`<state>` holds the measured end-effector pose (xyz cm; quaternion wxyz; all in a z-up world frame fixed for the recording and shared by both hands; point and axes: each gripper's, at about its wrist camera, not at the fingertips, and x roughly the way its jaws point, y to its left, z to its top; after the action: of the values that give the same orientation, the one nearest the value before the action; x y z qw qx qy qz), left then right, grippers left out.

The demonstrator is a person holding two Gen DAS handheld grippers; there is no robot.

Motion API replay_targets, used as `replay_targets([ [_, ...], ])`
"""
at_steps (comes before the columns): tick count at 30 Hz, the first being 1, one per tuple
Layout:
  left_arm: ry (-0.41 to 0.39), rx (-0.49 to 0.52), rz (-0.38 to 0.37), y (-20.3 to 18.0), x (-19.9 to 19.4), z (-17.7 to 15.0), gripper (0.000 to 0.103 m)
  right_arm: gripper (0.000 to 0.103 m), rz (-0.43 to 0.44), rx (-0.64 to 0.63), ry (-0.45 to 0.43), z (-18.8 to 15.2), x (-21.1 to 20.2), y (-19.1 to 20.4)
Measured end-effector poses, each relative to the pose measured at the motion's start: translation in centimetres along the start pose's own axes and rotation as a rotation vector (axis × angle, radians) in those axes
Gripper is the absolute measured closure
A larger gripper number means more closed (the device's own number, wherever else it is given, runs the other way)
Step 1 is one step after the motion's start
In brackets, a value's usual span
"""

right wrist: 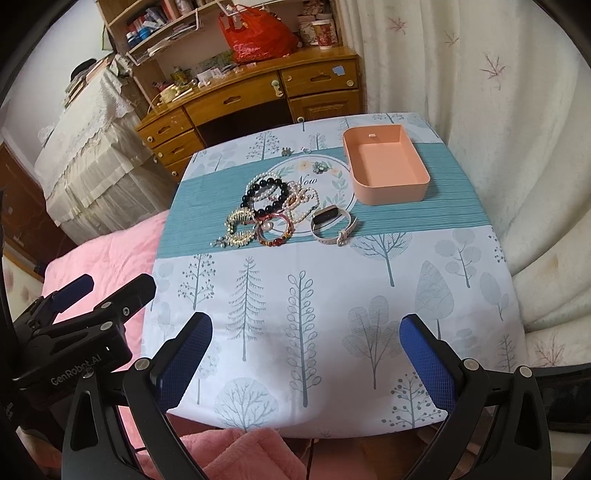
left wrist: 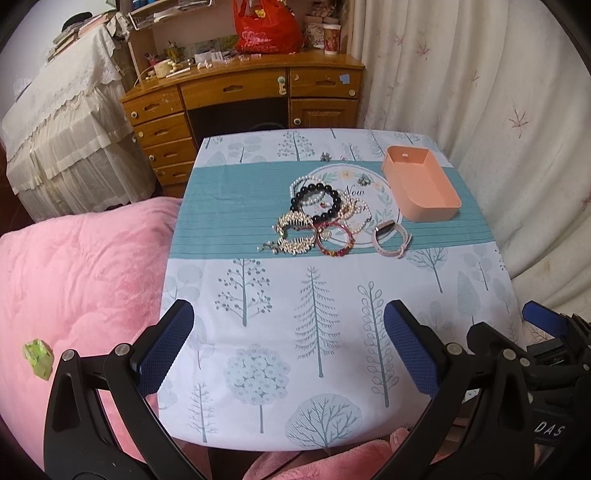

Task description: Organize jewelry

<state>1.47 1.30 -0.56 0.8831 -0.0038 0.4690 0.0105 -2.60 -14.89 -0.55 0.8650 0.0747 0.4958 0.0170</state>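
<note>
White lettering reading "GenRobot.AI" is seen on the black body of the left claw [right wrist: 70, 291] at 8 o'clock in the right wrist view, "DAS" is read on the right claw [left wrist: 546, 321] at 4 o'clock in the left wrist view, and "Now" is printed in the tablecloth's [left wrist: 332, 332] round floral emblem. The jewelry pile [left wrist: 321, 218] is heaped at the centre of the counter on the teal band: a black bead bracelet [left wrist: 316, 199], pearl strands [right wrist: 303, 201], a gold-toned chain [left wrist: 291, 236], a red beaded bangle [left wrist: 334, 240] and a pale-strapped watch [right wrist: 332, 225]. A peach tray [left wrist: 421, 184] is set just beside the pile, toward 2 o'clock. Both claws are held spread, nothing between their blue pads. A wooden desk [left wrist: 240, 92] with a red bag [left wrist: 266, 26] is seen at 12 o'clock, pink bedding [left wrist: 81, 258] at 9.
</note>
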Motion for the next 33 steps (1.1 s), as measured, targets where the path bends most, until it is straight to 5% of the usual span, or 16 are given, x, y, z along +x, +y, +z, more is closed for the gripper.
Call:
replay_targets([
  [4, -0.009, 0.021, -0.012, 0.7, 0.1, 0.6, 0.001, 0.000, -0.010, 0.034, -0.023, 0.1, 0.4, 0.3],
  [9, 0.034, 0.026, -0.119, 2.9, 1.7, 1.6, 0.001, 0.000, -0.119, 0.039, -0.122, 0.2, 0.3, 1.4],
  [13, 0.118, 0.088, -0.135, 3.6, 4.0, 1.7, 0.001, 0.000, -0.258, -0.056, -0.236, -0.7, 0.4, 3.2],
  [18, 0.171, 0.131, -0.157, 4.3, 7.2, 1.8, 0.001, 0.000, -0.349, -0.238, -0.189, -1.7, 2.6, 5.9],
  [25, 0.100, 0.249, -0.156, 3.4, 11.7, 2.6, 0.001, 0.000, -0.300, -0.367, -0.099, -2.7, 8.0, 7.4],
  [33, 0.052, 0.430, -0.155, 1.1, 19.2, 4.7, 0.004, 0.000, -0.226, -0.424, -0.052, 0.2, 15.7, 5.2],
])
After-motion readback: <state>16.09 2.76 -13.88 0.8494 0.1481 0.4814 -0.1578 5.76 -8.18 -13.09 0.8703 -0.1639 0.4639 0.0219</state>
